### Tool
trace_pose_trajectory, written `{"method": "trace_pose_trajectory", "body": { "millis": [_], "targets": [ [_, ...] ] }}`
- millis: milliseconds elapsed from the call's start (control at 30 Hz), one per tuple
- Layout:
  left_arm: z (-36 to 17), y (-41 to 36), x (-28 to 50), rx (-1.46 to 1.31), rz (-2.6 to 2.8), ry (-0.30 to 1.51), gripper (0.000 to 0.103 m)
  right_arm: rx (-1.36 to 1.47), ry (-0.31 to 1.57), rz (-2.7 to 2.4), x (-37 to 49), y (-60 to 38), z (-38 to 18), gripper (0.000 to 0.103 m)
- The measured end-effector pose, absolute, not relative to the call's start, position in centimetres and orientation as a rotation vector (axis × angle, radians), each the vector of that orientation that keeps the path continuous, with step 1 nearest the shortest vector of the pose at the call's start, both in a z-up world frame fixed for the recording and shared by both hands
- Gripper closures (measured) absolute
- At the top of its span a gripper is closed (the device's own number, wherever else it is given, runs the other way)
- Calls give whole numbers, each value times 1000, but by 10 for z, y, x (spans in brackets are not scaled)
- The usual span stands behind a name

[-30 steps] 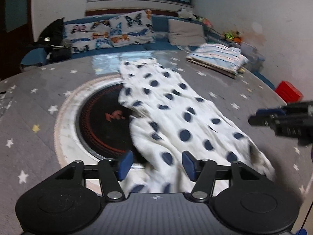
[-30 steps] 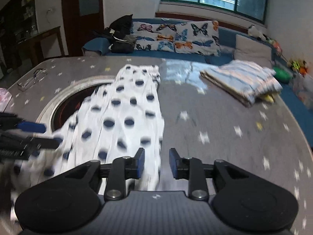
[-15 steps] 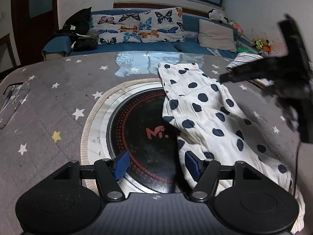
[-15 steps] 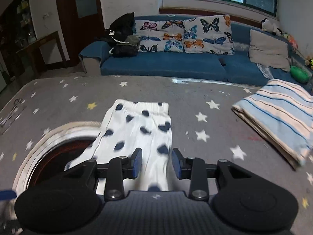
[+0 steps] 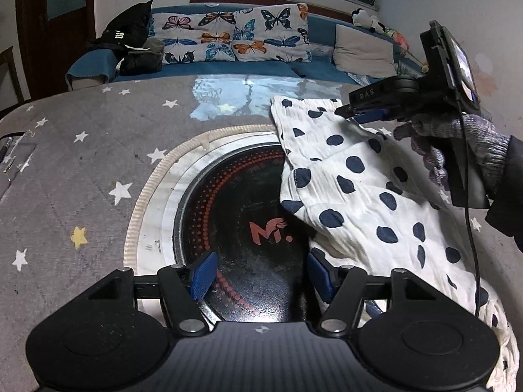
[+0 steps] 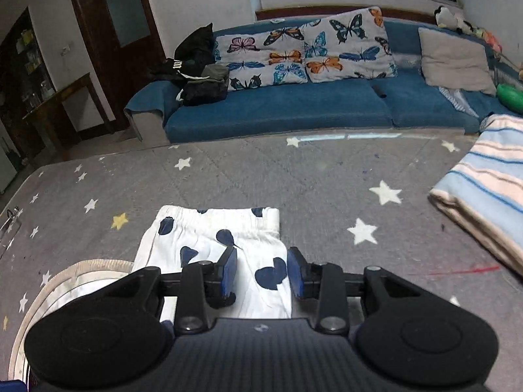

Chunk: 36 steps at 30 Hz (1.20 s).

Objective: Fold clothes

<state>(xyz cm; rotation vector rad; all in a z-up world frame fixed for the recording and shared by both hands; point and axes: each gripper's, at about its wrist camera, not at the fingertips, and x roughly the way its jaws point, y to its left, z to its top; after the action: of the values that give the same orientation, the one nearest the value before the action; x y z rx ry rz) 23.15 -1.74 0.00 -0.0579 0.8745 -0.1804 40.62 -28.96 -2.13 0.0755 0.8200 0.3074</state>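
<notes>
A white garment with dark blue dots (image 5: 359, 189) lies stretched across the grey star-patterned table, its elastic waistband at the far end (image 6: 219, 215). My left gripper (image 5: 261, 276) is open and empty, low over the black round hotplate, with the garment's left edge just to the right of it. My right gripper (image 6: 261, 271) is open over the waistband end, jaws astride the cloth's right part, not closed on it. It also shows in the left wrist view (image 5: 366, 116), held by a gloved hand above the far end.
A black round hotplate (image 5: 242, 215) with a white ring sits in the table (image 6: 294, 176). A folded striped cloth (image 6: 490, 189) lies at the right. A blue sofa (image 6: 294, 107) with butterfly pillows stands behind the table. Glasses (image 5: 9, 156) lie at the left edge.
My right gripper has moved forward along the garment to its waistband end. My left gripper has shifted left, off the cloth and over the hotplate. Both stay open.
</notes>
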Motion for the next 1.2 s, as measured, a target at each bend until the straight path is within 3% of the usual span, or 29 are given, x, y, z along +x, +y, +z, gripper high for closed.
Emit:
{"method": "trace_pose_trajectory", "body": {
  "millis": [67, 100, 167, 533, 667, 800, 1200],
  "targets": [
    [-1, -19, 233, -57, -184, 878, 39, 57, 804, 307, 407, -288, -24, 73],
    [-2, -19, 234, -57, -186, 880, 39, 42, 799, 304, 406, -286, -24, 86],
    [-3, -21, 236, -59, -187, 884, 39, 21, 793, 302, 405, -285, -23, 97],
    [-3, -30, 244, -76, -197, 890, 39, -55, 697, 171, 379, -327, 28, 102],
    [-2, -26, 248, -118, -187, 903, 39, 8, 749, 191, 375, -345, 35, 95],
    [4, -16, 248, -135, -154, 913, 38, 52, 814, 243, 371, -343, 21, 75],
    [10, -4, 244, -143, -161, 900, 39, 39, 844, 287, 381, -310, -7, 67]
  ]
}}
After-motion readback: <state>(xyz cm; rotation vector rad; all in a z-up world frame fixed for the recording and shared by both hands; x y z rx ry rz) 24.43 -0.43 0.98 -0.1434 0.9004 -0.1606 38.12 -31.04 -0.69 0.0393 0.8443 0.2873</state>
